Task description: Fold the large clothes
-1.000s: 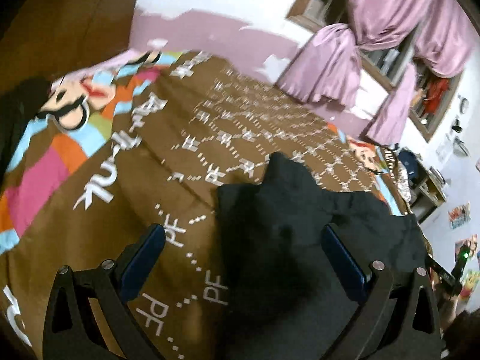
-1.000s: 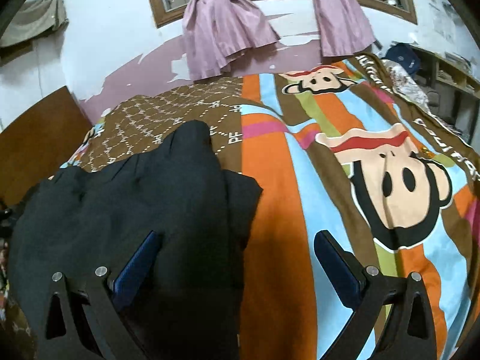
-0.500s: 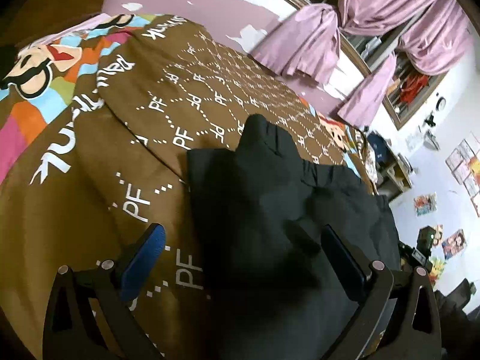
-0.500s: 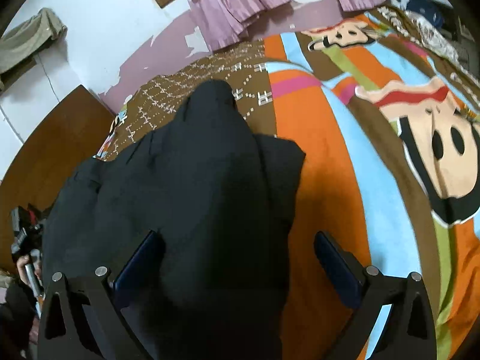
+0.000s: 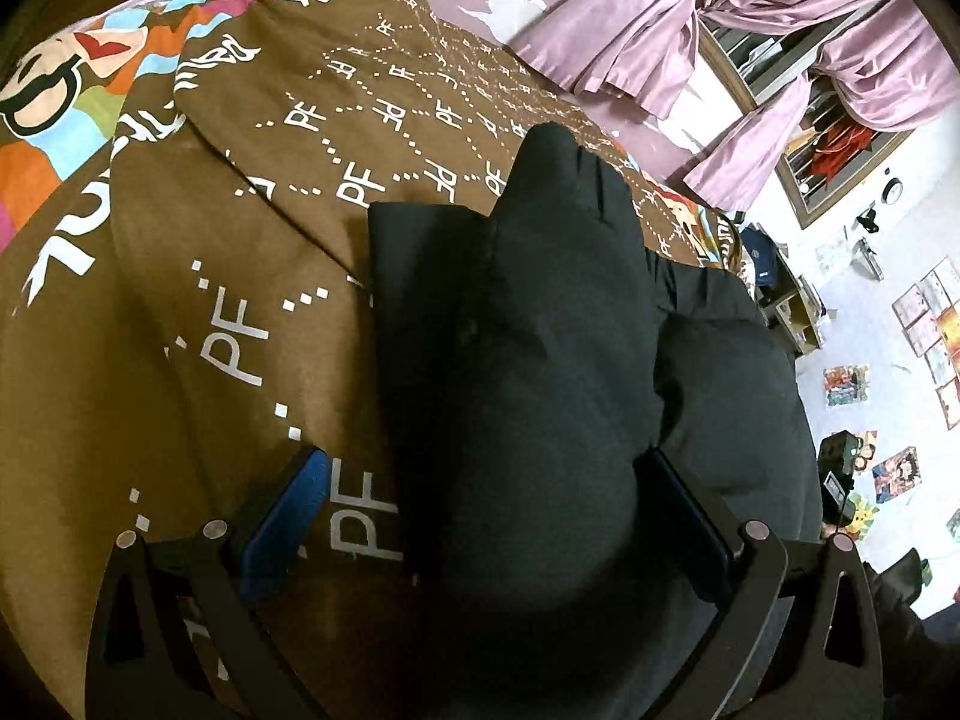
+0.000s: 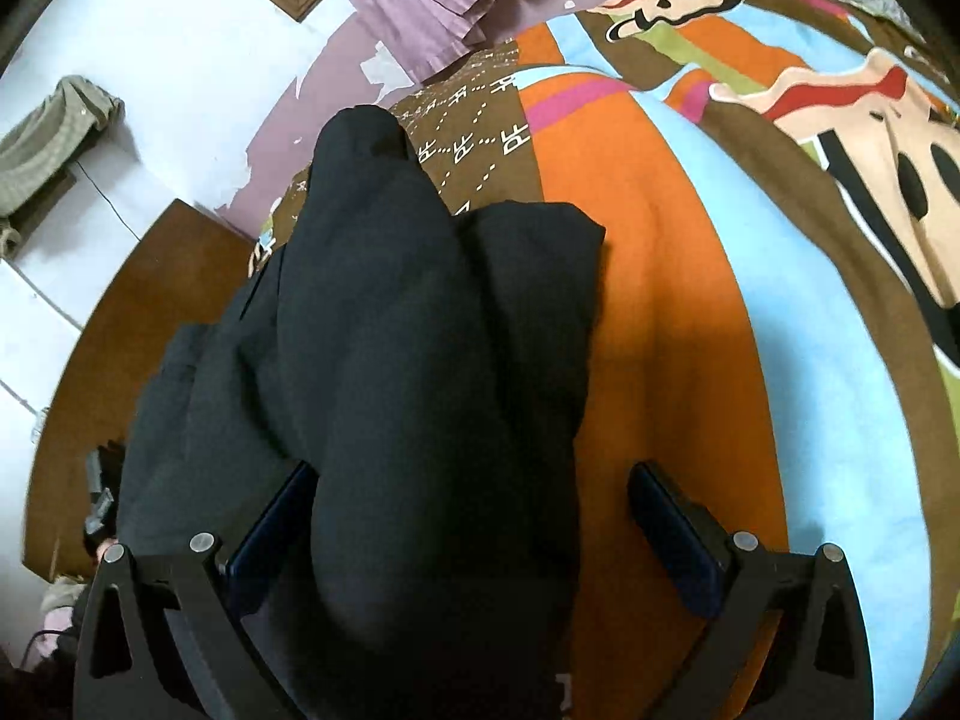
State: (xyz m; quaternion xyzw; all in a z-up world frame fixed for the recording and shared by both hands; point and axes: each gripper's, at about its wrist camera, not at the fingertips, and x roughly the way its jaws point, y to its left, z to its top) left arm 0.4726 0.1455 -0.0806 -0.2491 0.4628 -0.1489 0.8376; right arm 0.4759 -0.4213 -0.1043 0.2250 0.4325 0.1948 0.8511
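Observation:
A large black garment (image 5: 540,360) lies bunched on a bed with a brown and cartoon-print cover (image 5: 180,330). In the left wrist view my left gripper (image 5: 486,516) is open, its blue-padded fingers wide apart, with the garment's near left part between them. In the right wrist view the same garment (image 6: 408,360) runs between the open fingers of my right gripper (image 6: 480,516), its right edge over the orange stripe (image 6: 660,300). Neither gripper pinches the cloth. The garment's near end is hidden below both frames.
Pink curtains (image 5: 690,30) hang at a window behind the bed. A wooden headboard (image 6: 138,330) stands left of the garment. Posters (image 5: 924,324) and a small shelf (image 5: 792,306) are at the right wall. The cover's monkey print (image 6: 900,150) lies to the right.
Both grippers have moved forward and down over the garment, which now fills the space between the fingers. The jaws have stayed open.

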